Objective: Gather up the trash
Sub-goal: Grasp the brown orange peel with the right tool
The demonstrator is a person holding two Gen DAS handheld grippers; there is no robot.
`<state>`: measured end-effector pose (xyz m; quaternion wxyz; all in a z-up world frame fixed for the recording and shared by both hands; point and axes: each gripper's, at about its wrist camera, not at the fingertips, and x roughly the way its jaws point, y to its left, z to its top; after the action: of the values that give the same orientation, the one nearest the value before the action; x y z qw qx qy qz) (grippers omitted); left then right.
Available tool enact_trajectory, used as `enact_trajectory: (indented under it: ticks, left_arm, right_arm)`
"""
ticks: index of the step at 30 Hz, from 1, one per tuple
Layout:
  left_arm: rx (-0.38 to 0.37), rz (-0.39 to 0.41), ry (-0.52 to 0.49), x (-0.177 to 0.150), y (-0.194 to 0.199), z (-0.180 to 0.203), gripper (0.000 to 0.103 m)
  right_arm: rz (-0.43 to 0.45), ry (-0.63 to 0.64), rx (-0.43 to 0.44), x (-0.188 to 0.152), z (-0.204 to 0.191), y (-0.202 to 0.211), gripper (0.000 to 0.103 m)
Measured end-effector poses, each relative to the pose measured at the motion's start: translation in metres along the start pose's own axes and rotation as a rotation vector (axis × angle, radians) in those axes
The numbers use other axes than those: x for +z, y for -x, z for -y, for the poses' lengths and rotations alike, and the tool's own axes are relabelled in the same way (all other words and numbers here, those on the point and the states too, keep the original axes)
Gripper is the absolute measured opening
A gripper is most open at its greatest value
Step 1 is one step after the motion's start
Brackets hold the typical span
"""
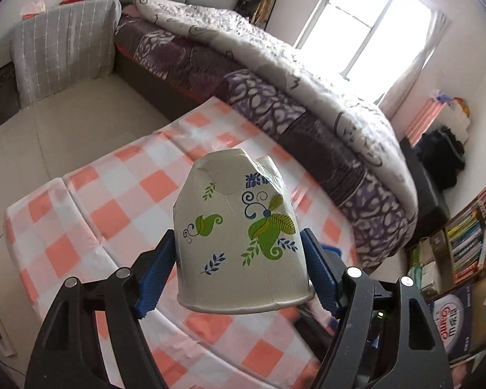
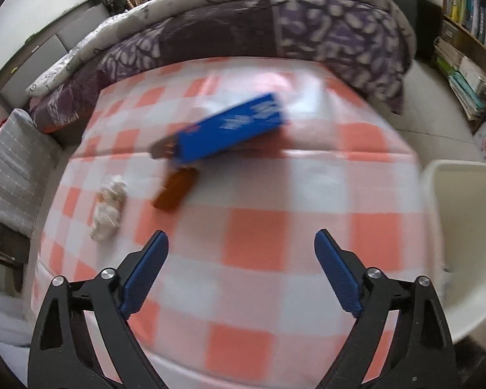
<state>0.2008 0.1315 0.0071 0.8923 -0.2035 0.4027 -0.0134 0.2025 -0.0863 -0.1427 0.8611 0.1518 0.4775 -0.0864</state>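
My left gripper (image 1: pixel 239 256) is shut on a crushed white paper cup (image 1: pixel 239 230) with green leaf print, held upside down above the checked table (image 1: pixel 81 214). My right gripper (image 2: pixel 241 256) is open and empty above the same table (image 2: pixel 259 236). Ahead of it lie a blue box (image 2: pixel 233 129), a brown wrapper (image 2: pixel 175 191) next to it, and a crumpled white paper wad (image 2: pixel 108 207) at the left. A white bin (image 2: pixel 463 227) stands at the table's right edge.
A bed with a purple and white quilt (image 1: pixel 275 74) runs along the table's far side. A grey checked cushion (image 1: pixel 64 48) stands at the left. Bookshelves (image 1: pixel 476 227) and a box (image 1: pixel 453 321) are at the right.
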Motion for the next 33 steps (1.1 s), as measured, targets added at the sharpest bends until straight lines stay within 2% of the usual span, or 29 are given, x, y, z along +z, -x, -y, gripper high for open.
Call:
enact_trajectory:
  ticks: [6, 11, 15, 16, 18, 21, 25, 30, 33]
  left_arm:
    - [0.015, 0.037, -0.042, 0.004, 0.010, 0.001, 0.075]
    - [0.018, 0.021, -0.041, 0.004, 0.005, -0.004, 0.075]
    - [0.022, 0.012, -0.028, 0.004, 0.001, -0.009, 0.075]
    - [0.023, 0.012, -0.025, 0.004, 0.001, -0.010, 0.075]
    - [0.029, 0.012, -0.022, 0.004, 0.000, -0.012, 0.075]
    - [0.033, 0.008, -0.014, 0.005, -0.001, -0.015, 0.075]
    - [0.031, 0.002, -0.005, 0.005, -0.003, -0.016, 0.075]
    - [0.024, 0.001, -0.019, 0.002, 0.000, -0.011, 0.075]
    - [0.015, 0.003, -0.030, 0.000, 0.002, -0.006, 0.075]
  right_arm:
    - [0.045, 0.029, -0.065, 0.010, -0.042, -0.041, 0.077]
    - [0.059, 0.077, -0.139, 0.015, -0.057, -0.062, 0.068]
    - [0.018, 0.113, -0.155, 0.014, -0.059, -0.077, 0.045]
    - [0.038, 0.121, -0.158, 0.014, -0.058, -0.076, 0.032]
    - [0.046, 0.135, -0.134, 0.014, -0.053, -0.074, 0.023]
    - [0.042, 0.121, -0.055, 0.015, -0.039, -0.072, 0.019]
    - [0.007, 0.098, 0.068, 0.012, -0.018, -0.063, 0.017]
    - [-0.047, 0.081, 0.145, 0.003, 0.003, -0.048, 0.016]
    - [-0.059, 0.073, 0.163, 0.001, 0.011, -0.036, 0.016]
